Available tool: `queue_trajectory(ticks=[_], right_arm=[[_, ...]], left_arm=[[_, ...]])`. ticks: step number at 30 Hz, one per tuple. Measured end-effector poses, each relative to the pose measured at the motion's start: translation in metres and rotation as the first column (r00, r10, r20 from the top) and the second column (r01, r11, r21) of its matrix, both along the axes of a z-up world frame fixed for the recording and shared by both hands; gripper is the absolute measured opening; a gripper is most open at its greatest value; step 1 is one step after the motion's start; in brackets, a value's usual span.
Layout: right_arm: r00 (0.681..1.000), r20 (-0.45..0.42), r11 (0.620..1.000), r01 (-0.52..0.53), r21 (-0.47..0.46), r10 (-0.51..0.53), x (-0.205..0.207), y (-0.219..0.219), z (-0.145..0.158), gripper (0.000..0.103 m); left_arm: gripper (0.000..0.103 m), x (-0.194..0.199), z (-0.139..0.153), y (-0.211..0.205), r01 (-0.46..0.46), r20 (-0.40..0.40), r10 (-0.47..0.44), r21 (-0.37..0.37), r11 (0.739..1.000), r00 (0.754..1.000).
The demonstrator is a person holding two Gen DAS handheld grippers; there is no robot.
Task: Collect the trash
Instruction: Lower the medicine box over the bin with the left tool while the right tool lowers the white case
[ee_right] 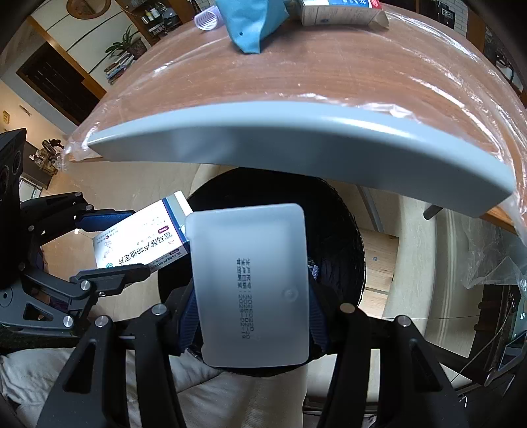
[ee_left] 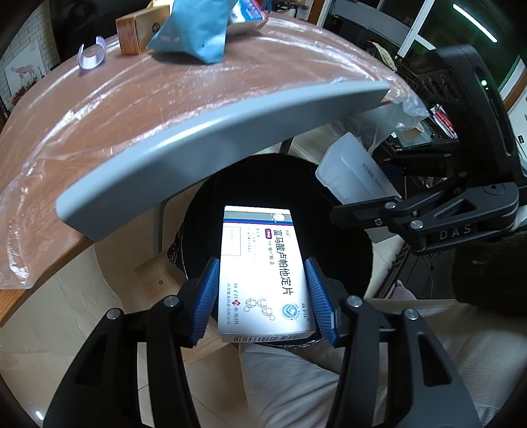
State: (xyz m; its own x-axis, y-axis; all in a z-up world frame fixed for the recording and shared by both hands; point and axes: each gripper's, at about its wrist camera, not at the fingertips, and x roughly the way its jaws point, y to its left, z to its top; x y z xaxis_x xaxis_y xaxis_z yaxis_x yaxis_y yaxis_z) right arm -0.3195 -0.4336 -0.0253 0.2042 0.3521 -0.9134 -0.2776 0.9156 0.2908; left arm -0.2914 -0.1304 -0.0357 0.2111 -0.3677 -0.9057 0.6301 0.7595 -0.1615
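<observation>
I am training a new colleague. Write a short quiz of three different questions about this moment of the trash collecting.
1. True or false: the left gripper holds a white medicine box between its blue fingers.
2. What does the right gripper hold? A) a blue bag B) a frosted plastic case C) a wooden box
3. Fill in: both held items hang above the black ______, beside the table's edge.

Key
1. True.
2. B, the frosted plastic case. The blue bag and the wooden box lie on the table.
3. Trash bin.
</observation>
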Motion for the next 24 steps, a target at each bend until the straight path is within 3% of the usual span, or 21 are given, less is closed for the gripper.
queue_trajectory(ticks=[24], right_arm=[[1.000,-0.026,0.998,-0.006,-0.063,0.004,0.006,0.012,-0.028,0.054]], left_arm=[[0.054,0.015,-0.040,-0.018,-0.012,-0.038,0.016,0.085,0.996,0.999]])
